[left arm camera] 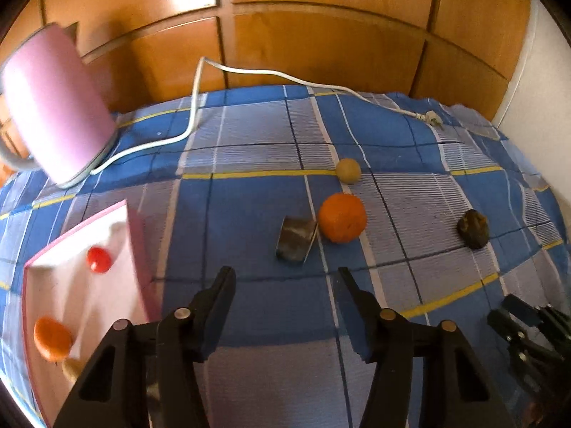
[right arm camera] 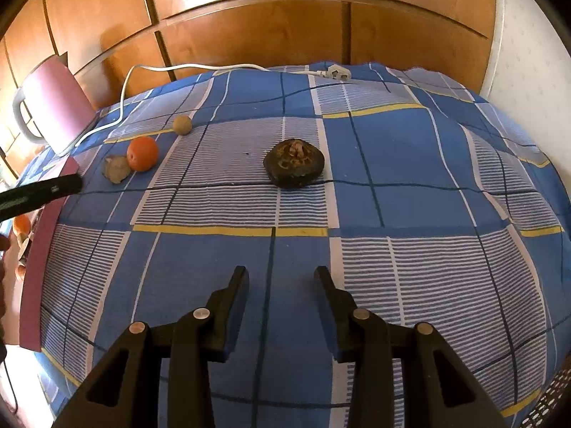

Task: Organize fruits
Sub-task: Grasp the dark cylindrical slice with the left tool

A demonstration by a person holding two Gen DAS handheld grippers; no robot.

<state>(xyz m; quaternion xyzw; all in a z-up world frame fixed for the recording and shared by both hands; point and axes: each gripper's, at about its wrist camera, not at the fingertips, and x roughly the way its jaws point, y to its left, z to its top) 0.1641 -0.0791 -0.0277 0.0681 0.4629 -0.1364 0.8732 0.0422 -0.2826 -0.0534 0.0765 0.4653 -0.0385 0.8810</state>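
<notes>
An orange (left arm camera: 342, 217) (right arm camera: 142, 153) lies on the blue checked cloth beside a grey-brown chunk (left arm camera: 296, 238) (right arm camera: 116, 168). A small tan ball-shaped fruit (left arm camera: 347, 170) (right arm camera: 182, 125) lies behind them. A dark wrinkled fruit (left arm camera: 473, 229) (right arm camera: 294, 163) lies to the right. A pink box (left arm camera: 137, 249) at the left holds a red fruit (left arm camera: 98, 259), an orange fruit (left arm camera: 52, 338) and a tan one (left arm camera: 73, 369). My left gripper (left arm camera: 285, 278) is open and empty, short of the orange. My right gripper (right arm camera: 282, 274) is open and empty, short of the dark fruit; it also shows in the left wrist view (left arm camera: 514, 317).
A pink kettle (left arm camera: 53, 103) (right arm camera: 57, 101) stands at the back left, its white cord (left arm camera: 249, 71) running across the cloth to a plug (right arm camera: 337, 72). Wooden cabinet doors (left arm camera: 303, 35) stand behind. The left gripper's finger (right arm camera: 39, 192) shows at the left of the right wrist view.
</notes>
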